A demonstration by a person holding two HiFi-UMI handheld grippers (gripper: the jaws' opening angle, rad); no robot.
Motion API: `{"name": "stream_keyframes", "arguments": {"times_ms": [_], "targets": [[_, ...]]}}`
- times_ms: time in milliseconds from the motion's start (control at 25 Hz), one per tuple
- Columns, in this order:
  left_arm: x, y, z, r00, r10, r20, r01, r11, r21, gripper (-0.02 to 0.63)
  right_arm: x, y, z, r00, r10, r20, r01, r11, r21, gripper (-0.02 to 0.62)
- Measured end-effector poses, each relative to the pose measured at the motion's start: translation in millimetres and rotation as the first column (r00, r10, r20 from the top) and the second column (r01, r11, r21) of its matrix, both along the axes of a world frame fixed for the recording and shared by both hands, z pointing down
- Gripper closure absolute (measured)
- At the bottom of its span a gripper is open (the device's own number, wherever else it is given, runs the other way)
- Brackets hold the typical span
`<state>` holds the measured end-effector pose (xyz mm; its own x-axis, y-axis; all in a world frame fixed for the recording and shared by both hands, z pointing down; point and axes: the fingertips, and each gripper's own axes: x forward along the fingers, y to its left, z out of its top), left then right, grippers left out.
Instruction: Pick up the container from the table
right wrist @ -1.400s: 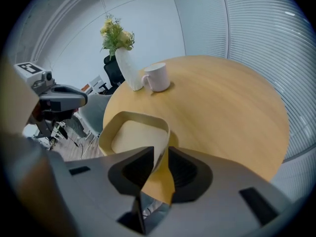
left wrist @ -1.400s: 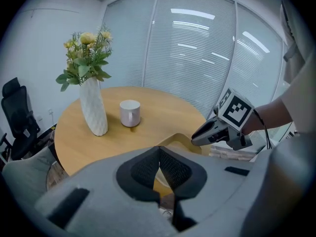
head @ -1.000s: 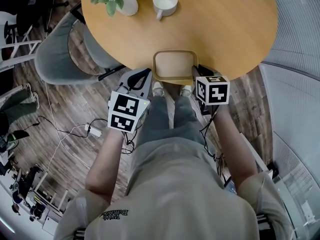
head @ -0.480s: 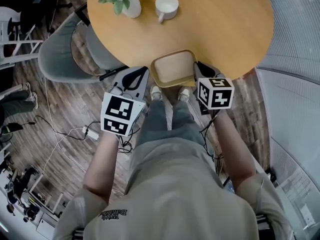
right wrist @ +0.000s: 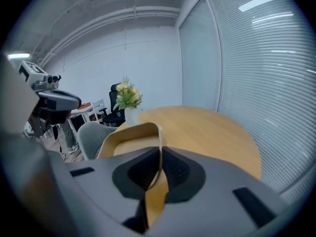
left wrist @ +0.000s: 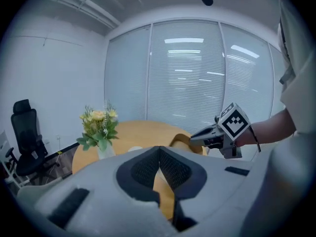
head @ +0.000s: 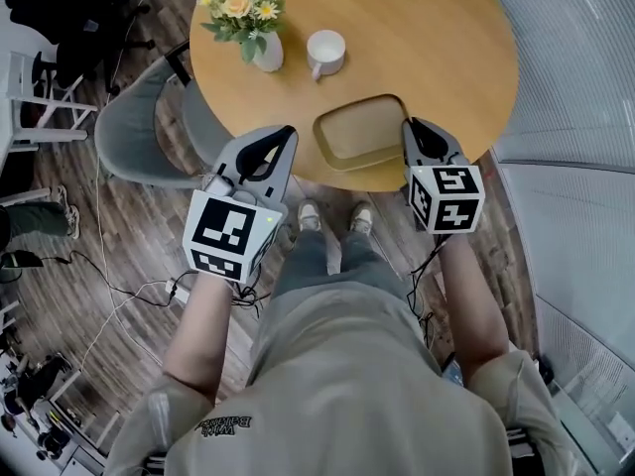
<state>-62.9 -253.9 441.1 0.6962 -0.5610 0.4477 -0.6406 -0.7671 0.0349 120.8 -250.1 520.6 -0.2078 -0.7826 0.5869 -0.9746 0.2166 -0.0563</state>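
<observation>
The container (head: pixel 359 132), a shallow tan tray with rounded corners, sits at the near rim of the round wooden desk (head: pixel 437 38), almost directly ahead of the person; its near side lies close along the desk's curved edge, with a dark shadow under that side; whether its base has left the wood cannot be told from above. The right tongs (head: pixel 410 127) meet the tray's right rim, and the right gripper view shows them (right wrist: pixel 159 157) pressed together on the thin upright wall of the container (right wrist: pixel 131 135), the wall pinched between the dark pads and the rest of the rim curving away to the left. The left tongs (head: pixel 285 137) hang off the desk's edge to the left of the tray, apart from it, over the wooden floor (head: pixel 109 216); their own view shows the pads (left wrist: pixel 159 152) closed against each other with nothing caught between them, only a sliver of desk showing below. Across from there the right tongs (left wrist: pixel 205 135) appear at the tray's rim (left wrist: pixel 180 139). Farther back on the desk stand a white cup (head: pixel 325 52) and a vase of flowers (head: pixel 260 48), both well apart from the tray, with bare wood between; the desk's right half is open surface. A grey chair (head: pixel 134 132) is tucked at the desk's left edge near the left tongs; a slatted wall (head: pixel 575 77) curves round close to the right side; cables (head: pixel 129 276) trail over the floor at the left.
</observation>
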Motion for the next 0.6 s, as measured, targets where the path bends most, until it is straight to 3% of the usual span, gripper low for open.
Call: {"name": "stream_keyframes", "arguments": {"times_ms": [280, 600], "targets": [[6.5, -4.4, -51.0, 1.000, 0.006, -0.024, -0.003, 0.995, 0.101, 0.584, 17.3, -7.0, -83.2, 1.000, 0.023, 0.007, -0.024, 0.987, 0.156, 0.558], [11.5, -10.9, -115.0, 0.999, 0.019, -0.050, -0.007, 0.974, 0.226, 0.584, 24.1, 4.8, -181.4, 0.997, 0.035, -0.069, -0.009, 0.938, 0.346, 0.558]]}}
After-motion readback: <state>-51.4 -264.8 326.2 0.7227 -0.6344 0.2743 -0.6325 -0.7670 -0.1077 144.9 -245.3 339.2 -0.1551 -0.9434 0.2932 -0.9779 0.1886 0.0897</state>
